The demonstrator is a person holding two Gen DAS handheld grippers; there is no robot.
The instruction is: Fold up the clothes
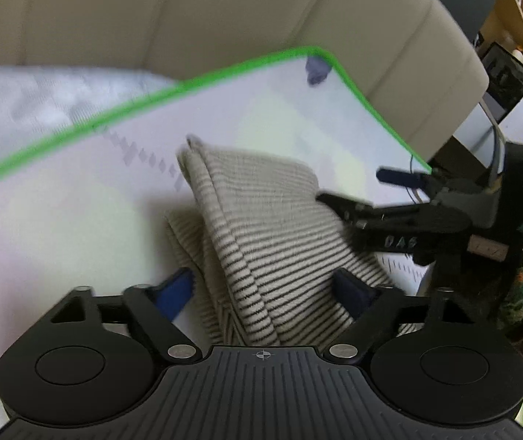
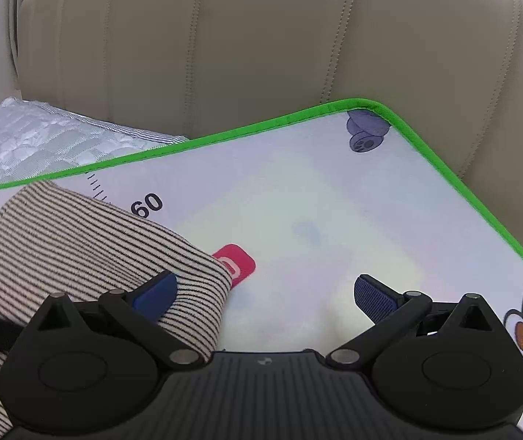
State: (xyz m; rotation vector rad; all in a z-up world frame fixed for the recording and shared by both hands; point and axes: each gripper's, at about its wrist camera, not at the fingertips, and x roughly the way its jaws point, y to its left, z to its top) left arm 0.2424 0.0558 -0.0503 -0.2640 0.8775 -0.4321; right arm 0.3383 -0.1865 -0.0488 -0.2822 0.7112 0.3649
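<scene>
A beige garment with thin black stripes (image 1: 261, 234) lies bunched and partly folded on a white play mat with a green border (image 1: 78, 190). My left gripper (image 1: 268, 289) is open, its blue pads on either side of the garment's near fold. My right gripper (image 1: 353, 190) shows at the right of the left wrist view, open, its fingertips at the garment's right edge. In the right wrist view the right gripper (image 2: 265, 293) is open; its left pad (image 2: 155, 293) rests over the garment's corner (image 2: 89, 253), the right pad over bare mat (image 2: 334, 201).
A beige upholstered sofa back (image 2: 261, 55) rises behind the mat. A quilted white cover (image 2: 41, 135) lies at the left beside the mat. A shelf and dark furniture (image 1: 507, 73) stand at the far right. The mat has printed cartoon figures and a ruler scale.
</scene>
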